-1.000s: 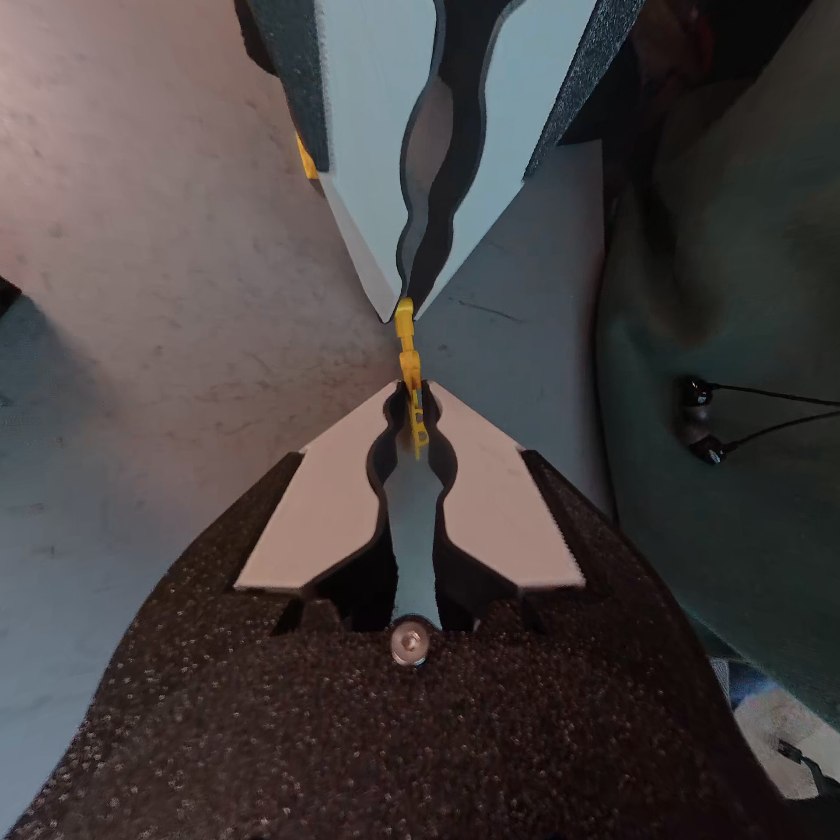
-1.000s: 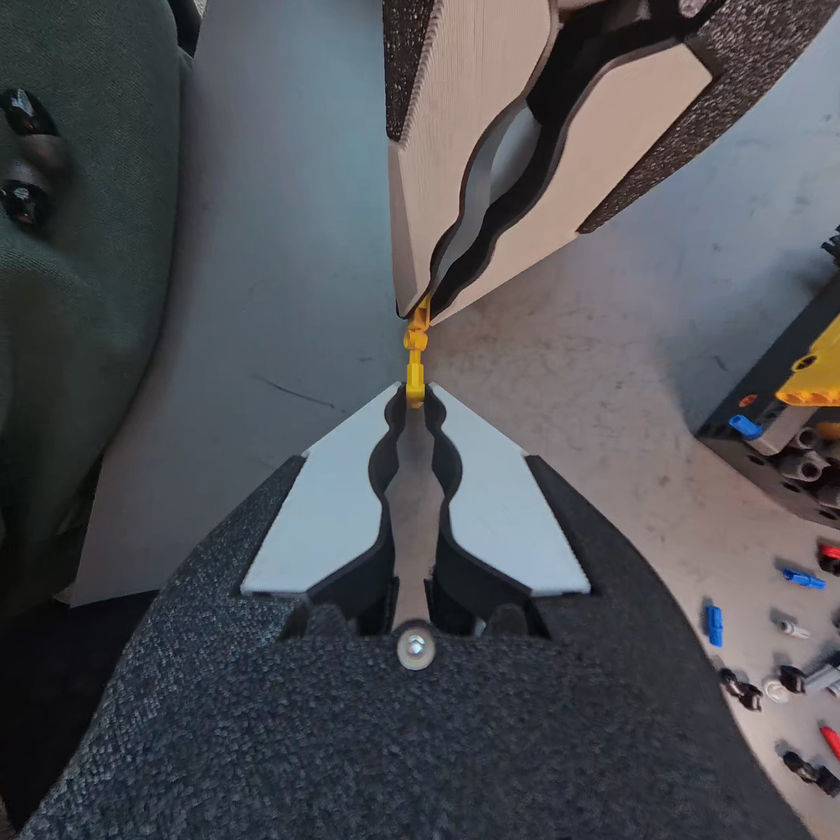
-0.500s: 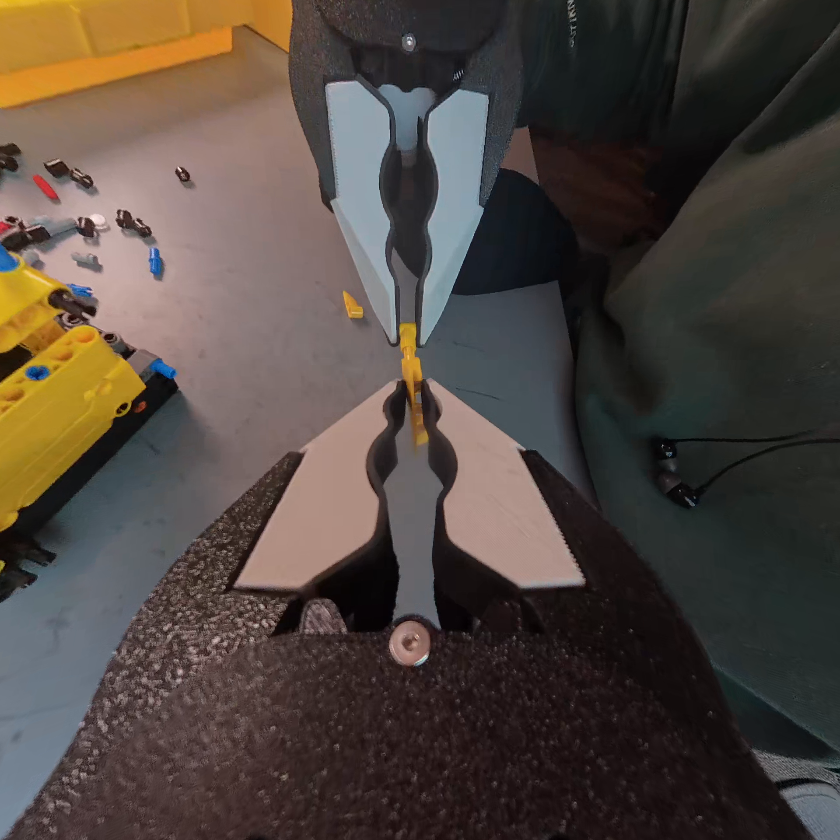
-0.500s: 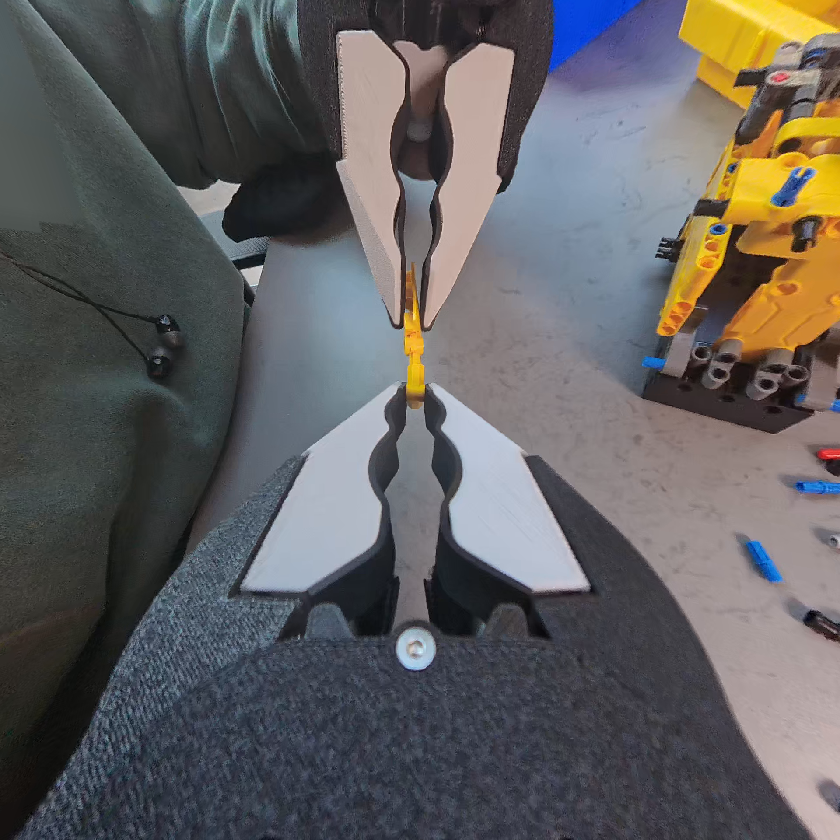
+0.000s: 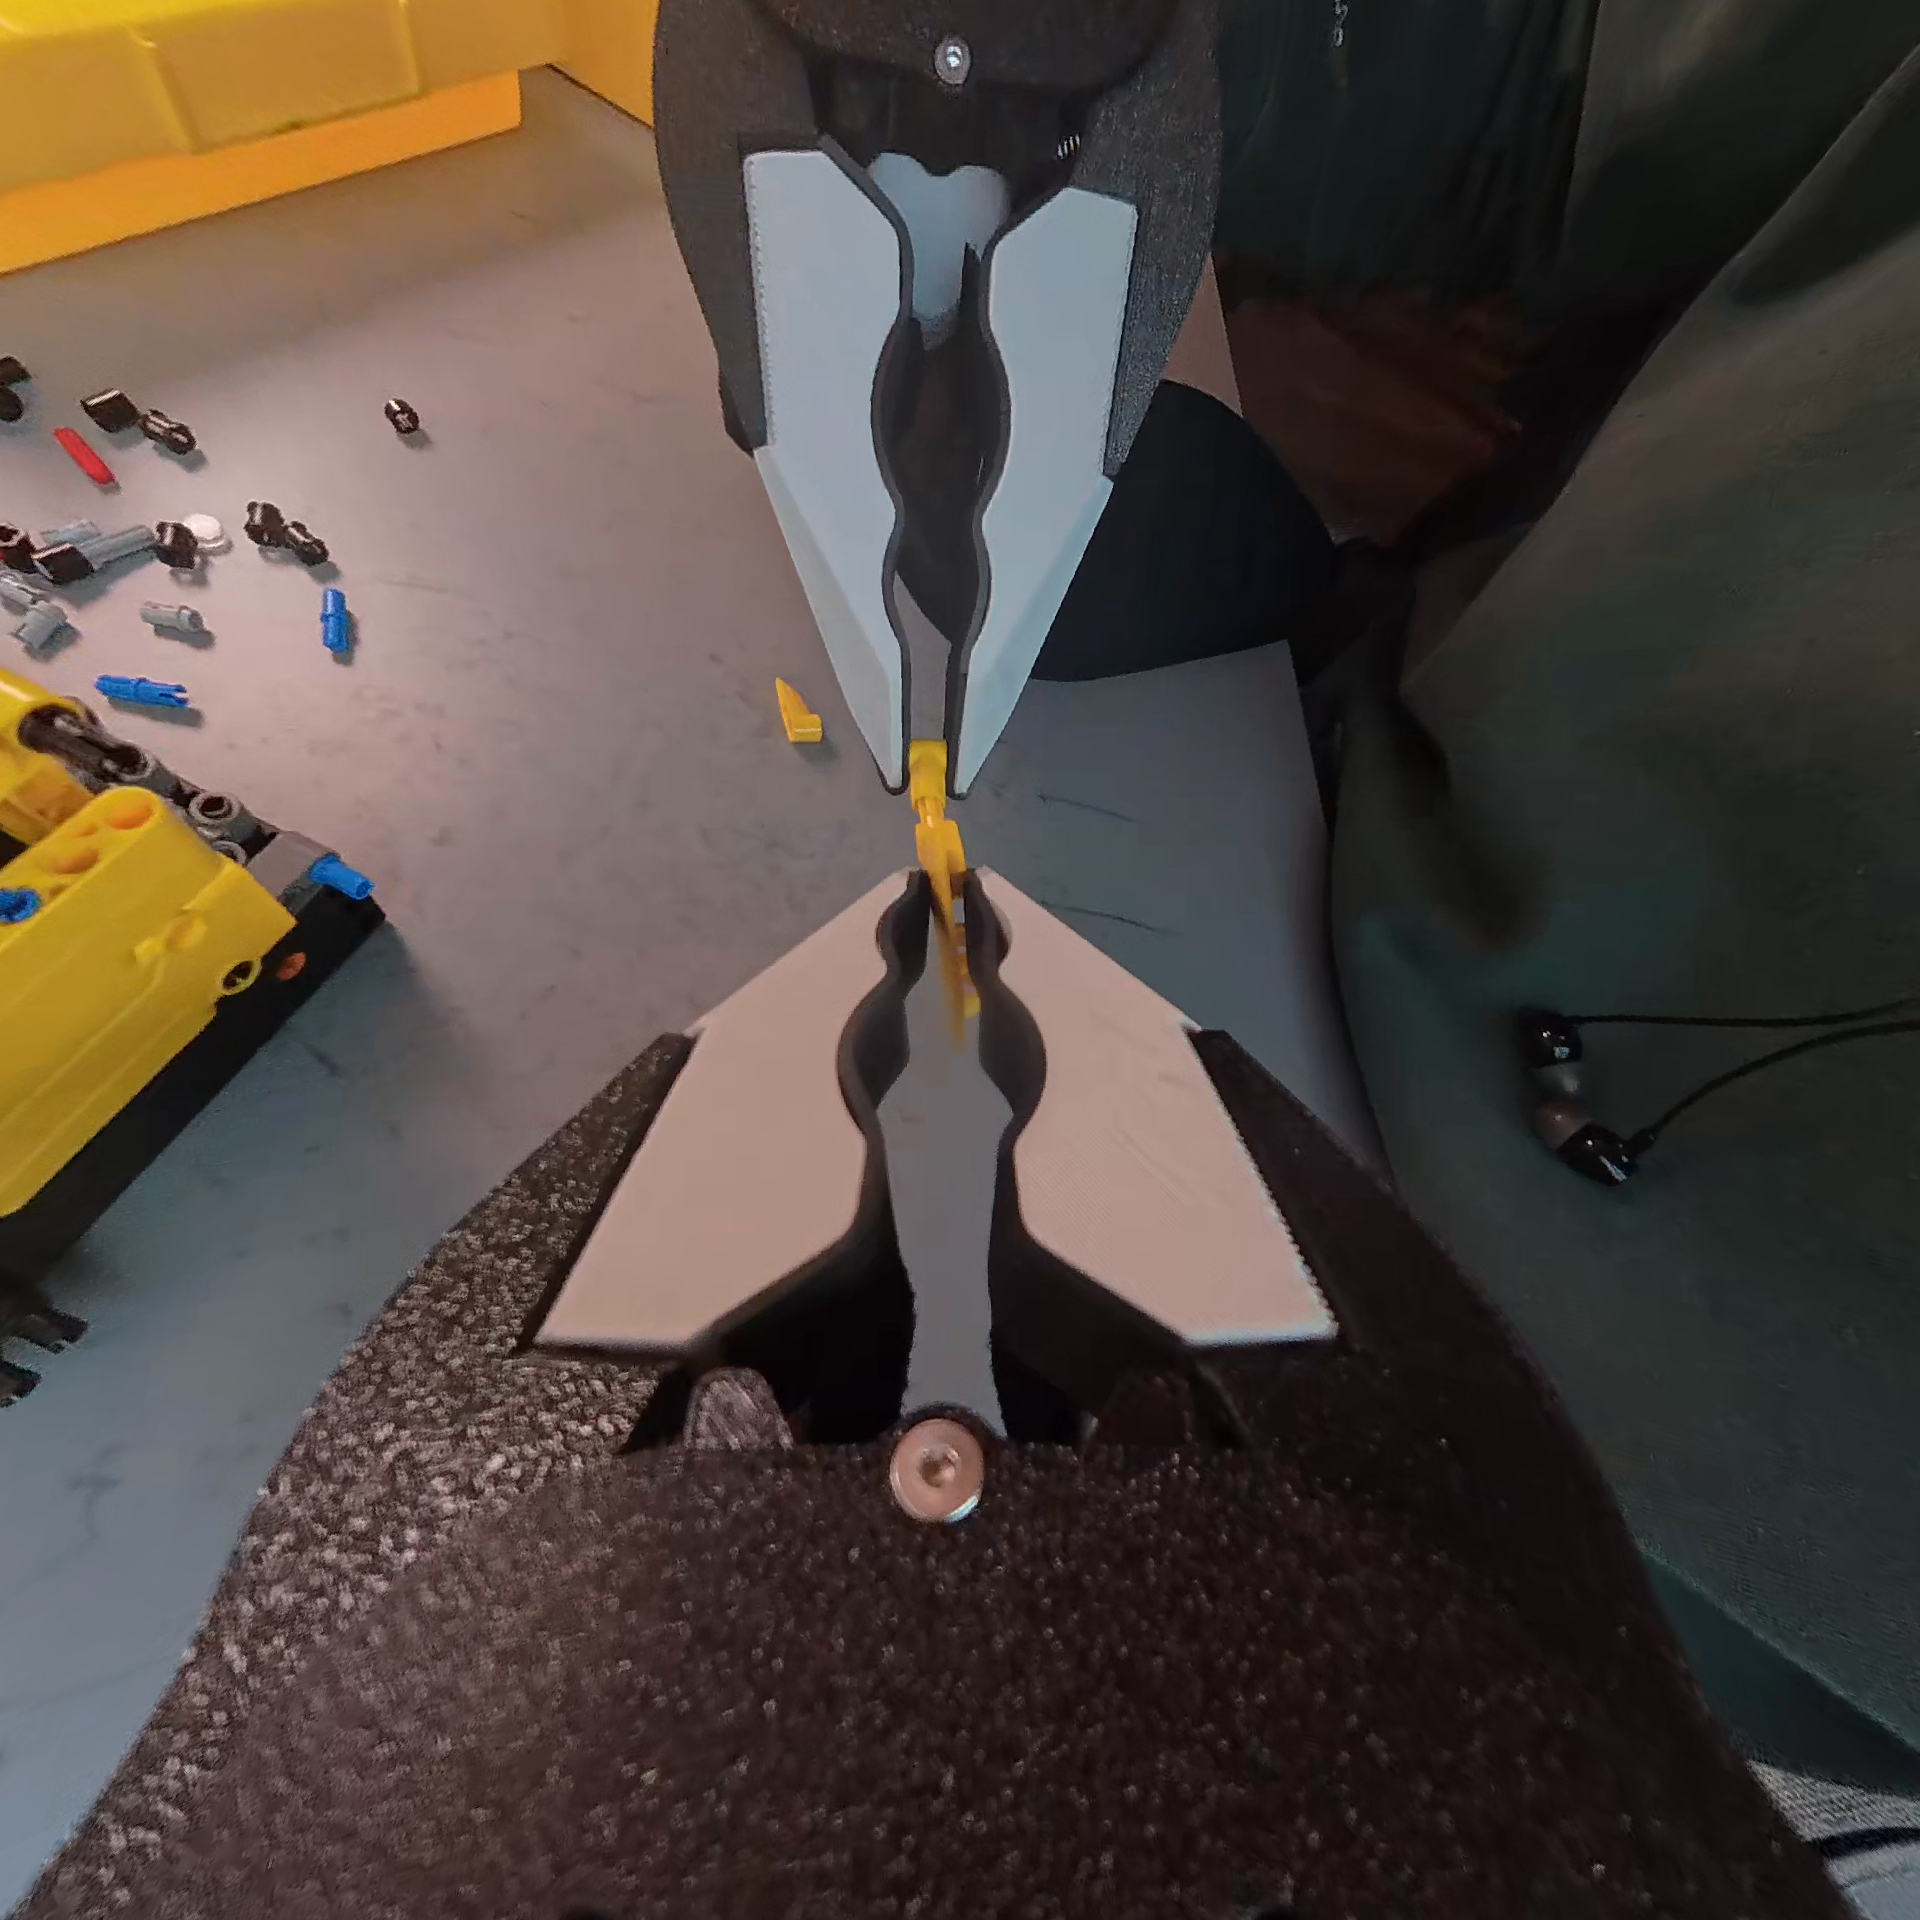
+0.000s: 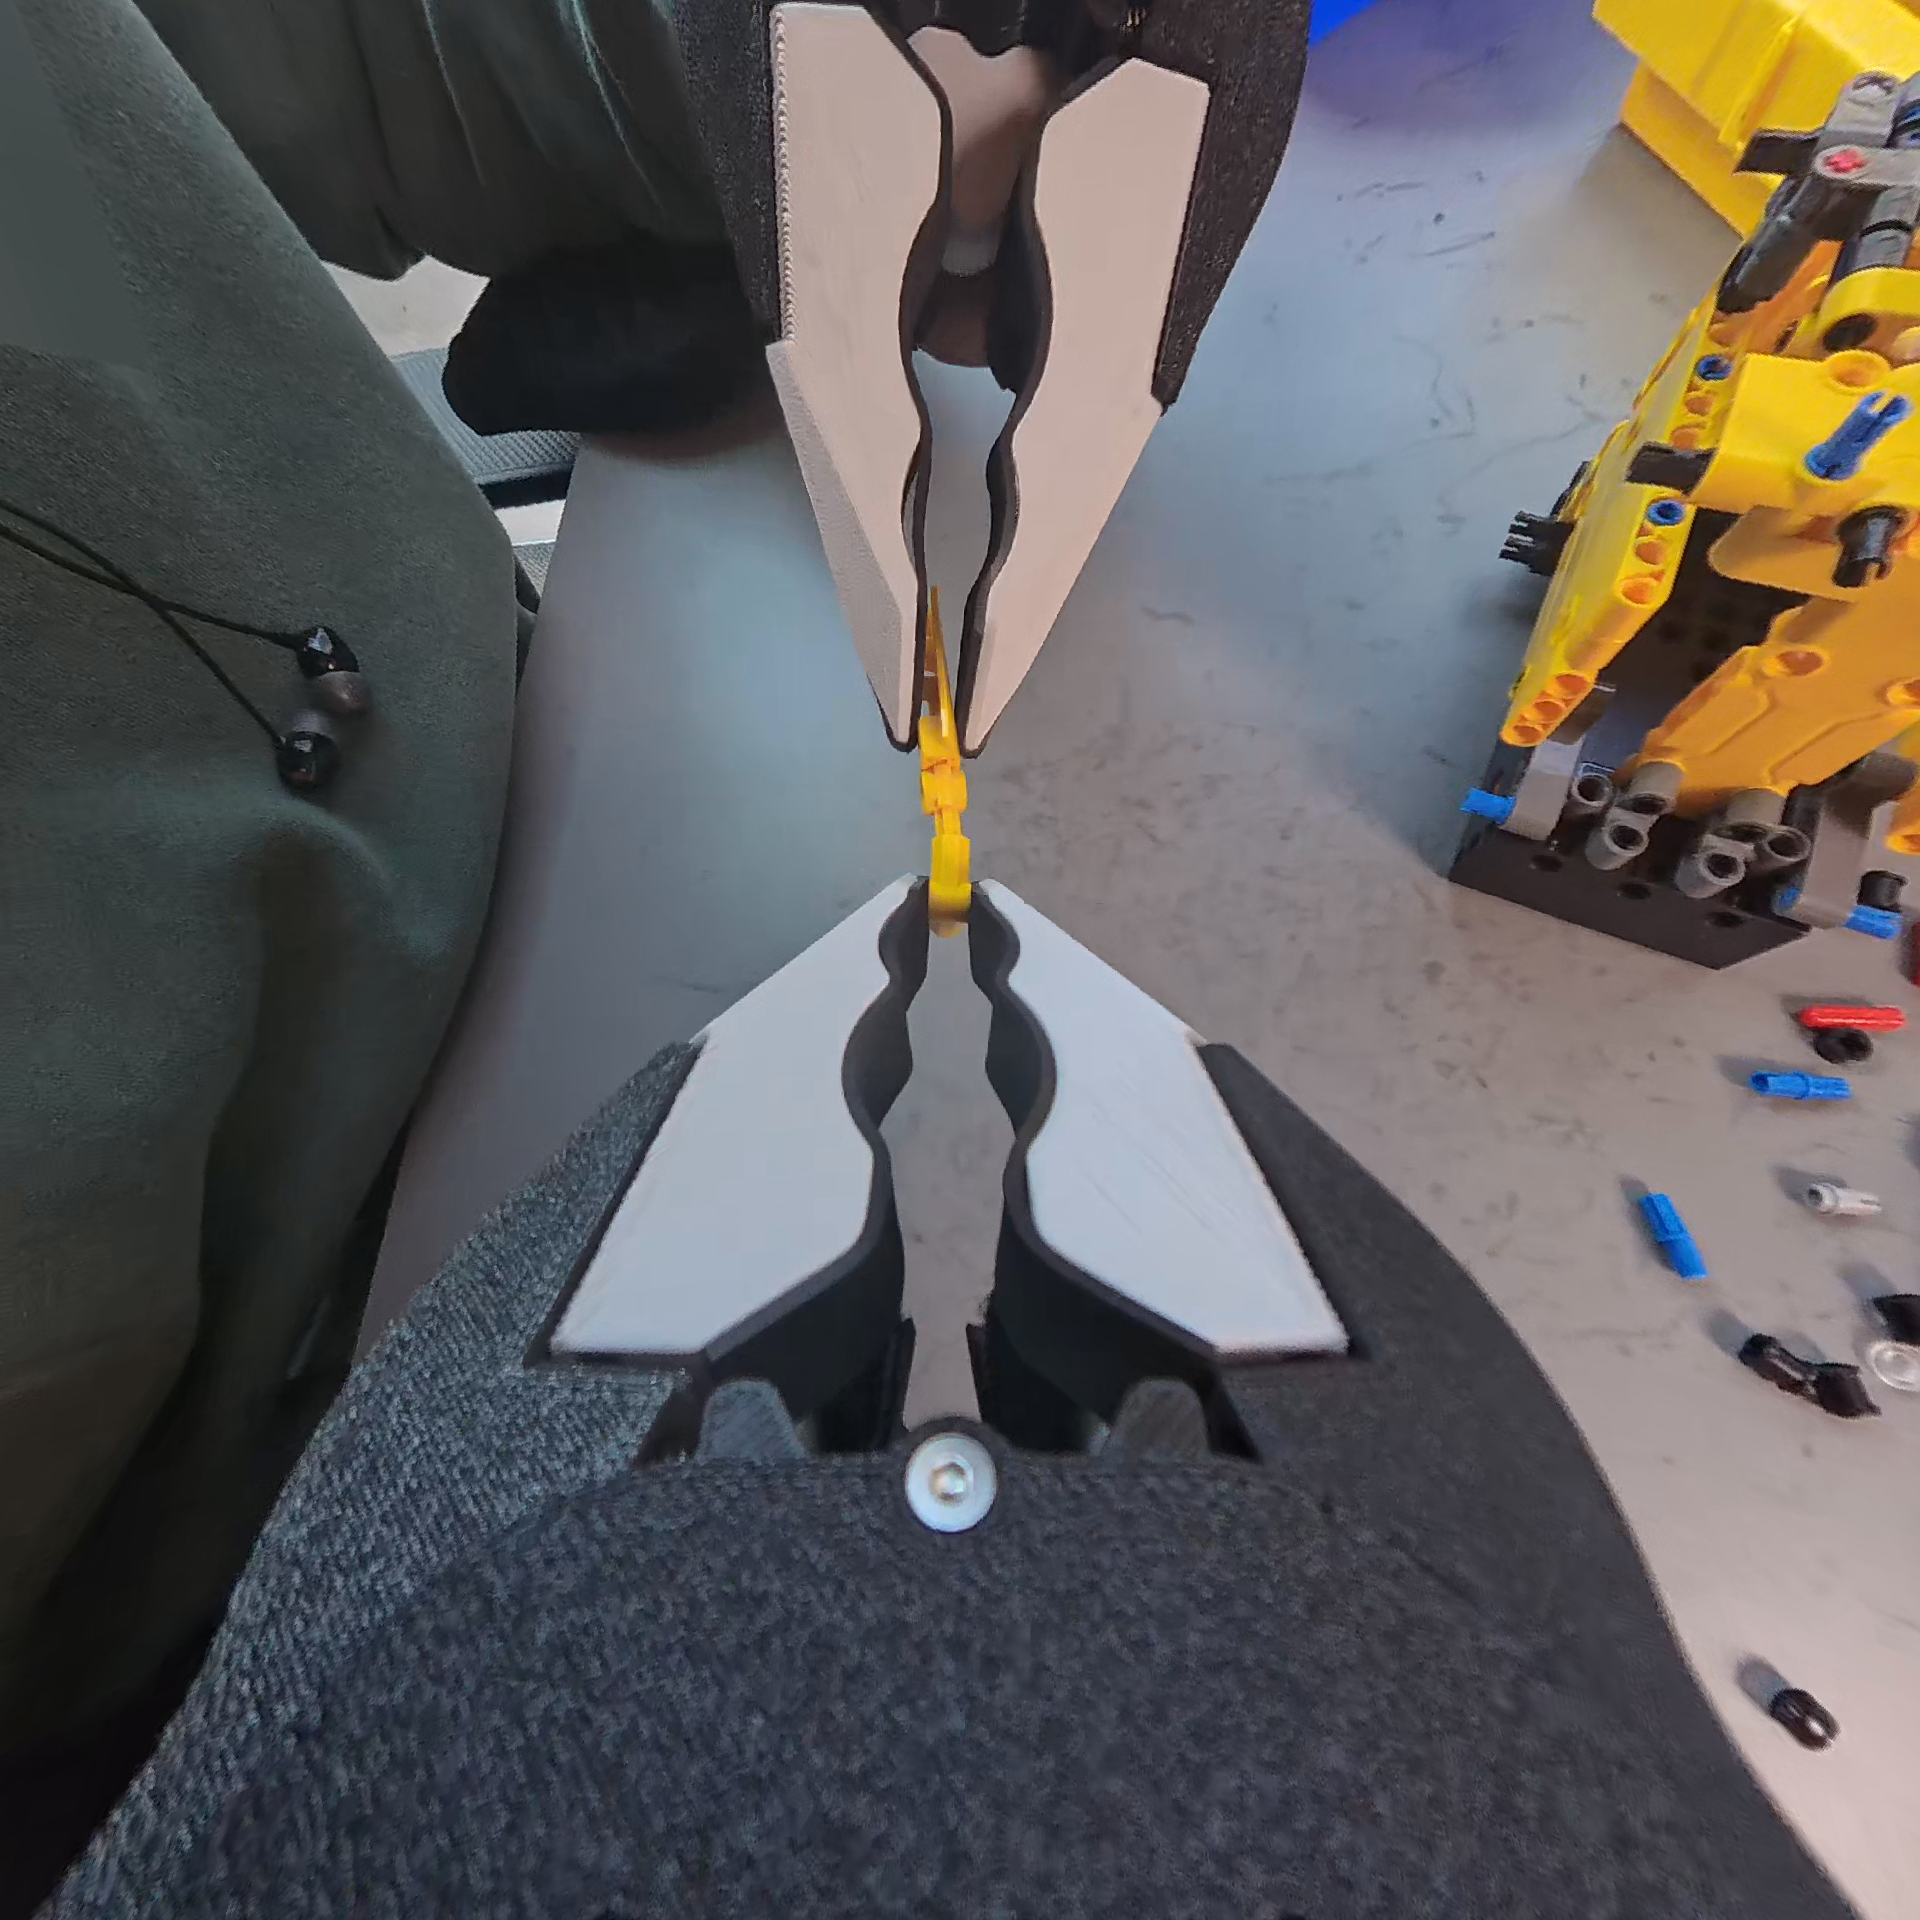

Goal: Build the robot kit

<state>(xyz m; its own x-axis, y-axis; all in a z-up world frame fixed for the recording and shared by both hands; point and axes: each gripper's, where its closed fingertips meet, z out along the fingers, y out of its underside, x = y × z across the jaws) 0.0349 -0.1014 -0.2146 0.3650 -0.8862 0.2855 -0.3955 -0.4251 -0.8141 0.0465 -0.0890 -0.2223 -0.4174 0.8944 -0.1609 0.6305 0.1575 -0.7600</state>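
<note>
Left wrist view: the left gripper [image 5: 943,896], its pale ribbed fingers lined with wavy black pads, is pinched narrow on one end of a small yellow plastic connector piece [image 5: 940,842]; the right gripper [image 5: 928,774], facing it tip to tip, is pinched on the other end, so the piece hangs between them above the grey scuffed tabletop [image 5: 540,790]. A loose yellow plastic wedge [image 5: 797,711] lies just beside the right fingertips. Small blue, black, grey and red pins [image 5: 335,620] are scattered near a yellow-and-black studded brick model [image 5: 125,935]. A person's dark green sleeve [image 5: 1683,790], matte cloth, carries black earbuds [image 5: 1569,1101].
</note>
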